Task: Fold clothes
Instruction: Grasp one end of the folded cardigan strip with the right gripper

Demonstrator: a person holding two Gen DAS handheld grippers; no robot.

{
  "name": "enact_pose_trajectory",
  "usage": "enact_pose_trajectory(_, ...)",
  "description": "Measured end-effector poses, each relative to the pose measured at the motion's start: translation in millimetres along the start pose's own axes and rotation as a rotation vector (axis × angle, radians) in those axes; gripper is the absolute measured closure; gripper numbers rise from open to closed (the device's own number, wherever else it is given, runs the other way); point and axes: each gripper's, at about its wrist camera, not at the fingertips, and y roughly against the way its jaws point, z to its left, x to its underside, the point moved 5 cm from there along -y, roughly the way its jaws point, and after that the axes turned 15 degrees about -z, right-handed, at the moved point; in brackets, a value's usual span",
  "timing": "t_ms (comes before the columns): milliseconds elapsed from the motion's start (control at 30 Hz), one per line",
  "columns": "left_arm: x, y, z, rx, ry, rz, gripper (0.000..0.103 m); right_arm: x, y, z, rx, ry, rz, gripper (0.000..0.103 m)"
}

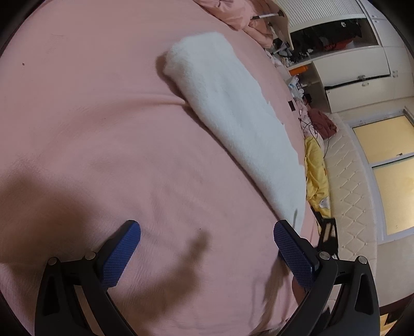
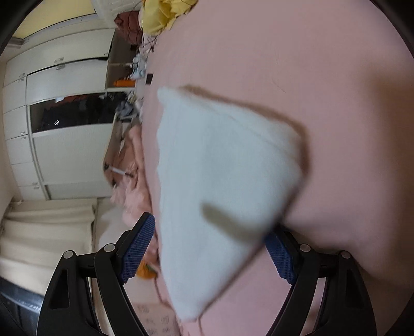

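Note:
A white fluffy garment [image 1: 233,113], folded into a long strip, lies slantwise on the pink bed sheet [image 1: 90,129], from the upper middle down to the right. My left gripper [image 1: 207,232] hovers open over bare sheet, its right finger [image 1: 292,253] just beside the strip's near end, with nothing between the fingers. In the blurred, rolled right wrist view the white garment [image 2: 220,168] fills the middle and its near end reaches in between the fingers. My right gripper [image 2: 209,232] stands wide open around it. The cloth's edge hides the right fingertip; the left finger [image 2: 139,245] stays just clear of it.
Crumpled pink bedding [image 1: 240,15] is heaped at the far end of the bed. A yellow cloth [image 1: 314,170] and a dark red one [image 1: 323,121] lie past the bed's right edge. White wardrobes [image 2: 64,129], a quilted cream surface [image 1: 349,196] and a cluttered shelf [image 1: 297,56] stand beyond.

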Motion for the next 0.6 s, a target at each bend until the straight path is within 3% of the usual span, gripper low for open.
enact_pose_trajectory(167, 1, -1, 0, 0.010, 0.015, 0.000, 0.000, -8, -20, 16, -0.026, 0.067, -0.024, 0.019)
enact_pose_trajectory(233, 0, 0, 1, 0.014, 0.020, -0.001, 0.000, -10, -19, 13, -0.049, 0.048, -0.037, 0.023)
enact_pose_trajectory(267, 0, 0, 2, 0.015, 0.022, 0.000, 0.000, -11, -16, 8, -0.055, 0.029, -0.048, 0.034)
enact_pose_trajectory(300, 0, 0, 2, 0.016, 0.024, 0.000, 0.000, -13, -12, -1, -0.055, -0.001, -0.060, 0.053)
enact_pose_trajectory(367, -1, -1, 3, 0.019, 0.029, 0.001, 0.000, -14, -11, -10, -0.062, -0.038, -0.067, 0.071)
enact_pose_trajectory(600, -3, 0, 7, 0.028, 0.035, 0.007, 0.000, -20, -29, -3, -0.033, -0.039, -0.022, 0.069)
